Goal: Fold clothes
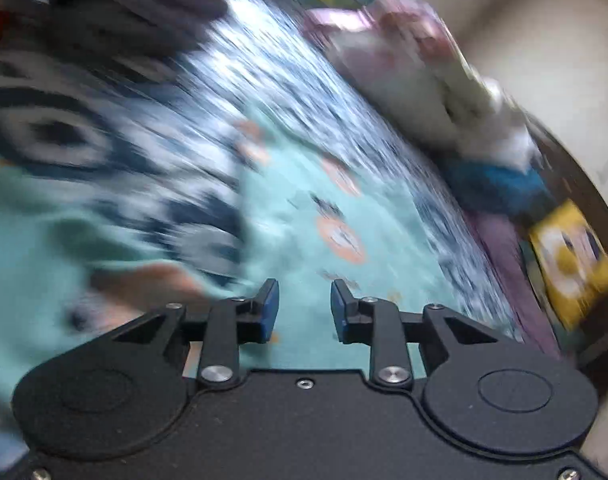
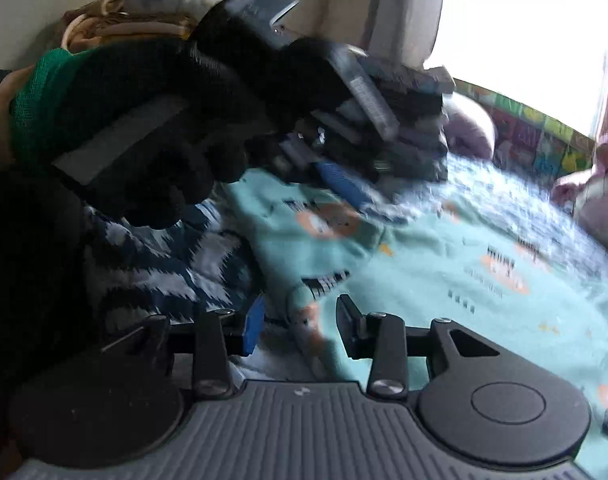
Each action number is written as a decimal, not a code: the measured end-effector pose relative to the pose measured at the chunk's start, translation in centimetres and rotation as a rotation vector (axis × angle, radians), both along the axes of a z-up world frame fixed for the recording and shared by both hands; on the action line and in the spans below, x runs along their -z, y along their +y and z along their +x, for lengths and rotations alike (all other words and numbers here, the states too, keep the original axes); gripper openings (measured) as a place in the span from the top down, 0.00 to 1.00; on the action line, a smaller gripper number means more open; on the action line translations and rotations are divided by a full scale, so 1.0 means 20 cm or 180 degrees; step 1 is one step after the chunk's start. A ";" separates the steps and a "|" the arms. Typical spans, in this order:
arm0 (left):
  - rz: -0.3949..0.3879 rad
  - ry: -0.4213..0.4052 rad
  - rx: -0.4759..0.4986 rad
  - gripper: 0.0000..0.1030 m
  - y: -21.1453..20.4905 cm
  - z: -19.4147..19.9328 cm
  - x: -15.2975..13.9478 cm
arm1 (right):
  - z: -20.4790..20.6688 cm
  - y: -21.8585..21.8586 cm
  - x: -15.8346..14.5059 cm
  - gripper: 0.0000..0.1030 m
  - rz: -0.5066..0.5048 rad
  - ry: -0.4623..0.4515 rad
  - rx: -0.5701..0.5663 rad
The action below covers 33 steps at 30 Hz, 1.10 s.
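Note:
A mint-green garment (image 1: 304, 216) with orange cartoon prints lies on a blue-and-white patterned bed cover (image 1: 271, 80). It also shows in the right wrist view (image 2: 444, 264). My left gripper (image 1: 305, 308) hovers over the garment, jaws open and empty; the view is motion-blurred. My right gripper (image 2: 299, 328) is open low over a bunched edge of the garment (image 2: 308, 312). In the right wrist view the left gripper (image 2: 344, 176) appears across the garment, held by a black-gloved hand (image 2: 143, 120).
A white and pink bundle (image 1: 424, 80) and a blue item (image 1: 500, 184) lie along the bed's far edge, with a yellow box (image 1: 572, 264) beyond. A bright window (image 2: 524, 32) and a colourful bumper (image 2: 536, 140) stand behind the bed. Pink cloth (image 2: 600, 184) lies at right.

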<state>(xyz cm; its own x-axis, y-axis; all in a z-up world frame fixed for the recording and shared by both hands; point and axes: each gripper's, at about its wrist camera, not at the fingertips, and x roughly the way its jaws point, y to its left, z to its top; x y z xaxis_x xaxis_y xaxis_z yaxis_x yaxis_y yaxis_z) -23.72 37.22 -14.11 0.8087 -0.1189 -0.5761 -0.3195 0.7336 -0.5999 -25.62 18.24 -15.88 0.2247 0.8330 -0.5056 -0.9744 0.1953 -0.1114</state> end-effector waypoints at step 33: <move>0.0353 -0.0209 0.0515 0.66 0.08 0.90 -0.24 | 0.20 -0.31 -0.11 0.53 0.0377 0.0609 0.0052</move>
